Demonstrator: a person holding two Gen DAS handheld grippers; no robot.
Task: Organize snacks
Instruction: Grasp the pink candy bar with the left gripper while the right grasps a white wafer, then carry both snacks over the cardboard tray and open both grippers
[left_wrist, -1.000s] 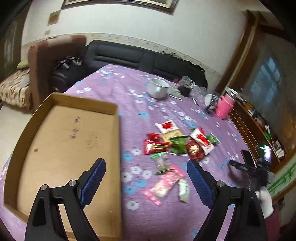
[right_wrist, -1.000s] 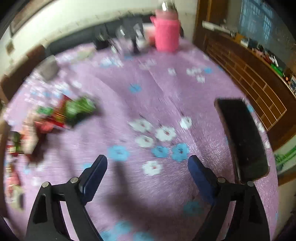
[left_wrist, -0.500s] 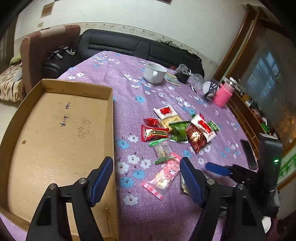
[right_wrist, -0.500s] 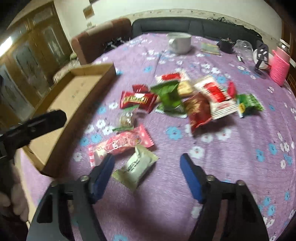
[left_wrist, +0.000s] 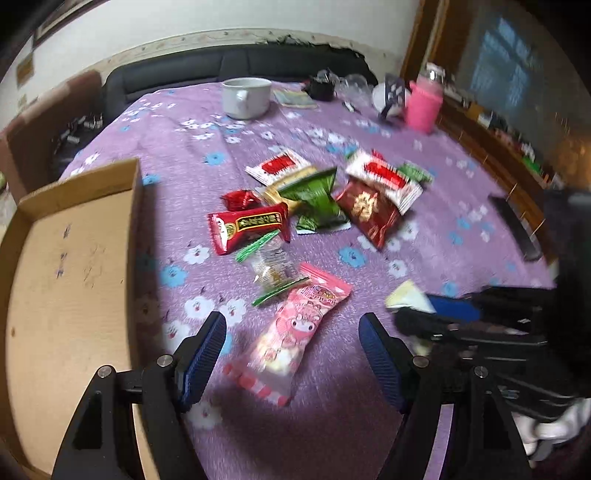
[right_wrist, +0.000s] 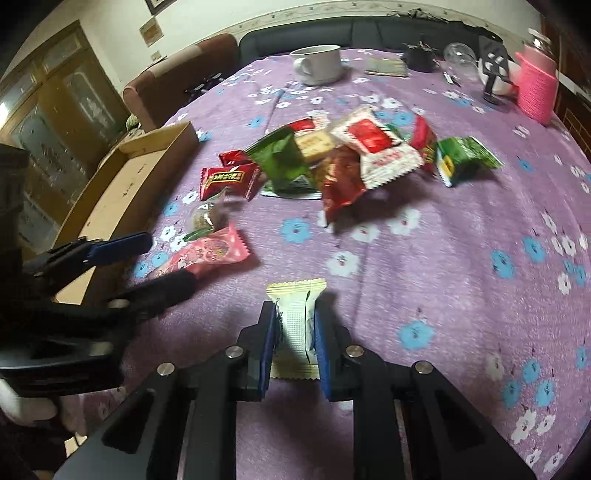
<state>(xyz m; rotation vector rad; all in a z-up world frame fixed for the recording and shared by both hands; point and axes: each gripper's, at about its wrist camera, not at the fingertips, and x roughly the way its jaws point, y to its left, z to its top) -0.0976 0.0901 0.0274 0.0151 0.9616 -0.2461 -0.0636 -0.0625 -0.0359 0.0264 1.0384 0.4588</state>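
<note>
My right gripper (right_wrist: 294, 332) is shut on a pale green-and-white snack packet (right_wrist: 297, 325), low over the purple flowered tablecloth (right_wrist: 461, 229); the packet's tip also shows in the left wrist view (left_wrist: 406, 295). My left gripper (left_wrist: 291, 354) is open, its fingers on either side of a pink cartoon candy packet (left_wrist: 295, 328), which also shows in the right wrist view (right_wrist: 207, 254). Several more snack packets (left_wrist: 321, 199) lie in a pile beyond. An empty cardboard box (left_wrist: 70, 280) sits at the left.
A white mug (left_wrist: 245, 96), a pink bottle (left_wrist: 424, 105), a glass and small items stand at the table's far side. A dark phone (left_wrist: 517, 229) lies near the right edge. A sofa and a brown chair stand beyond the table.
My right gripper has closed on the pale packet. My left gripper has moved forward and right, over the pink candy packet.
</note>
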